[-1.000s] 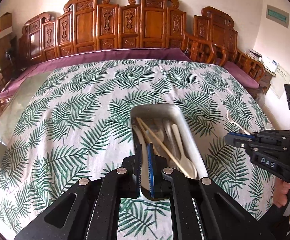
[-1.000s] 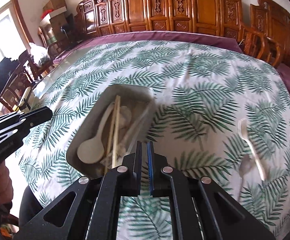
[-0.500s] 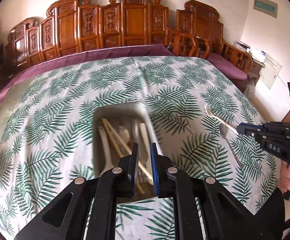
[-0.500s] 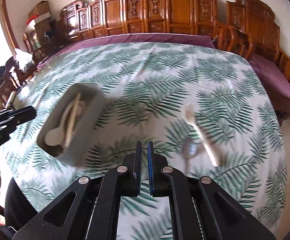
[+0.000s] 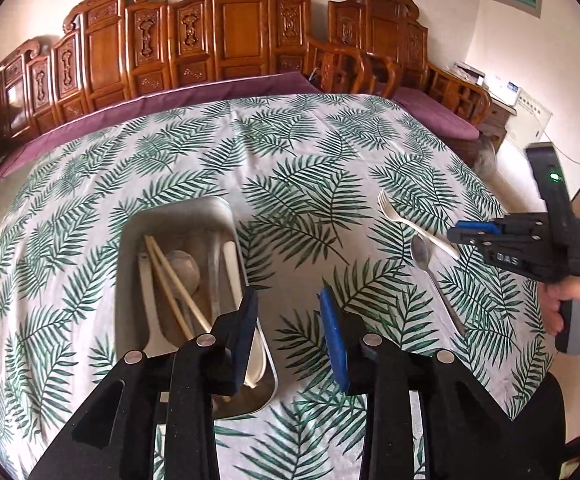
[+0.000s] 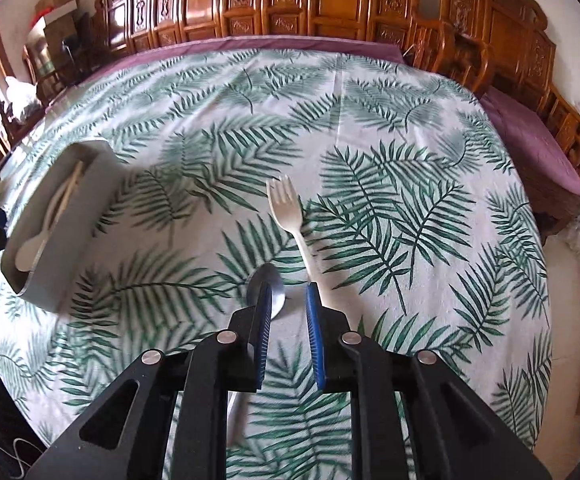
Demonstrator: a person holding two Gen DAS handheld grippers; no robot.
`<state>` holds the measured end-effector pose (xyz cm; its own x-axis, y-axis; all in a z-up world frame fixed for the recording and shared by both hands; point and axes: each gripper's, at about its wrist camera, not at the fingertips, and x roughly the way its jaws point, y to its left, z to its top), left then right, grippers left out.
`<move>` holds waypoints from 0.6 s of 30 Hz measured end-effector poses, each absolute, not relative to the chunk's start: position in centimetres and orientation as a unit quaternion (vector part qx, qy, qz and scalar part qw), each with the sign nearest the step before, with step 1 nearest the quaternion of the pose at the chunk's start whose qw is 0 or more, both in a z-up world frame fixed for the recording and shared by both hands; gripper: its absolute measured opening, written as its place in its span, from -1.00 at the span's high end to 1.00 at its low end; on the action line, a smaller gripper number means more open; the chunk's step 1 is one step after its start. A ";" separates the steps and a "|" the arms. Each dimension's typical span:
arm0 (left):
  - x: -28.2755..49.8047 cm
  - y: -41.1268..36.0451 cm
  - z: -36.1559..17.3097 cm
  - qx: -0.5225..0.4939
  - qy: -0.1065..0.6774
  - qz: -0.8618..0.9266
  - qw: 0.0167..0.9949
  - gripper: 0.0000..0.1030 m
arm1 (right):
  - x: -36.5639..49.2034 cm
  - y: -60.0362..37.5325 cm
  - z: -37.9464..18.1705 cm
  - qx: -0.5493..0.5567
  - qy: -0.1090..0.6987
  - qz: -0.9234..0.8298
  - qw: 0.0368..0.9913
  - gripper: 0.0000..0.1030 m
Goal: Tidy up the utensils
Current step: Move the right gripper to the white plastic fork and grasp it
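Note:
A grey metal tray (image 5: 178, 216) sits on the leaf-print tablecloth and holds chopsticks (image 5: 170, 280), white spoons and a metal utensil; it also shows in the right wrist view (image 6: 70, 216). A white plastic fork (image 6: 290, 216) and a metal spoon (image 6: 276, 292) lie on the cloth; both also show in the left wrist view, the fork (image 5: 414, 224) and the spoon (image 5: 430, 268). My left gripper (image 5: 288, 304) is open and empty above the tray's near right corner. My right gripper (image 6: 288, 296) is open and empty, low over the spoon bowl and the fork handle.
The round table (image 6: 410, 120) has a purple undercloth edge. Carved wooden chairs (image 5: 226, 32) ring its far side. The right gripper body and the hand holding it (image 5: 530, 248) show at the right of the left wrist view.
Both grippers went from shut to open. The left gripper swung right off the tray. The right gripper moved right and down to the fork and spoon.

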<state>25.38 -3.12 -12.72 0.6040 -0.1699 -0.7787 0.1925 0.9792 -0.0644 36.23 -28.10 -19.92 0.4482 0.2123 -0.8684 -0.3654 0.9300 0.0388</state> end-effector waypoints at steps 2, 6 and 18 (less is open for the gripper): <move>25.5 -3.5 -13.0 0.014 0.436 -0.103 0.894 0.27 | 37.3 -28.1 -20.8 -0.088 0.502 0.172 0.843 0.62; 25.4 -3.8 -13.3 0.015 0.436 -0.105 0.893 -0.01 | 39.2 -28.2 -22.2 -0.088 0.518 0.166 0.834 0.62; 24.9 -4.4 -14.4 0.022 0.452 -0.106 0.886 -0.12 | 42.6 -26.0 -24.3 -0.111 0.543 0.170 0.815 0.62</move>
